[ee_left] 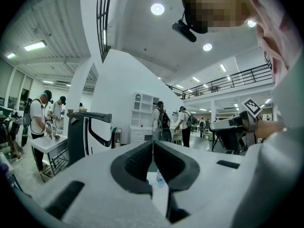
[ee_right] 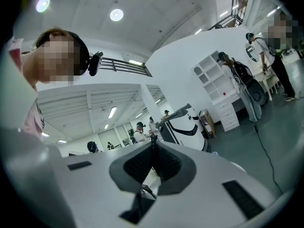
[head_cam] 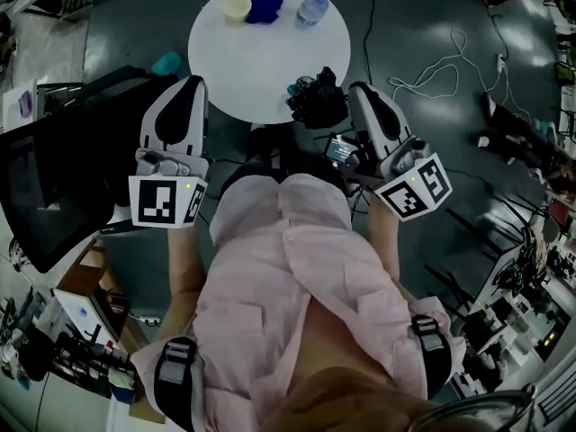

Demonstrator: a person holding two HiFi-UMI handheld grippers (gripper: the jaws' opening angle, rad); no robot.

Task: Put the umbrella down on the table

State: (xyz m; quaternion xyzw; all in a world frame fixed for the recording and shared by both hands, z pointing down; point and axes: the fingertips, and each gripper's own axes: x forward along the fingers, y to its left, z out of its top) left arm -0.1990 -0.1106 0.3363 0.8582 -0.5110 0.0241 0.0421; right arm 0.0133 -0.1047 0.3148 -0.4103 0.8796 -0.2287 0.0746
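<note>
The folded black umbrella hangs as a dark bundle over the near edge of the round white table. It sits right against the tip of my right gripper. That gripper has its jaws pressed together, and a thin dark strap shows just under them, so it looks shut on the umbrella's strap. My left gripper is level at the table's left edge, apart from the umbrella. Its jaws are shut with nothing between them.
On the table's far side stand a yellow bowl, a blue cloth and a water bottle. A large black screen is at the left. White cables lie on the floor at the right, beside cluttered benches.
</note>
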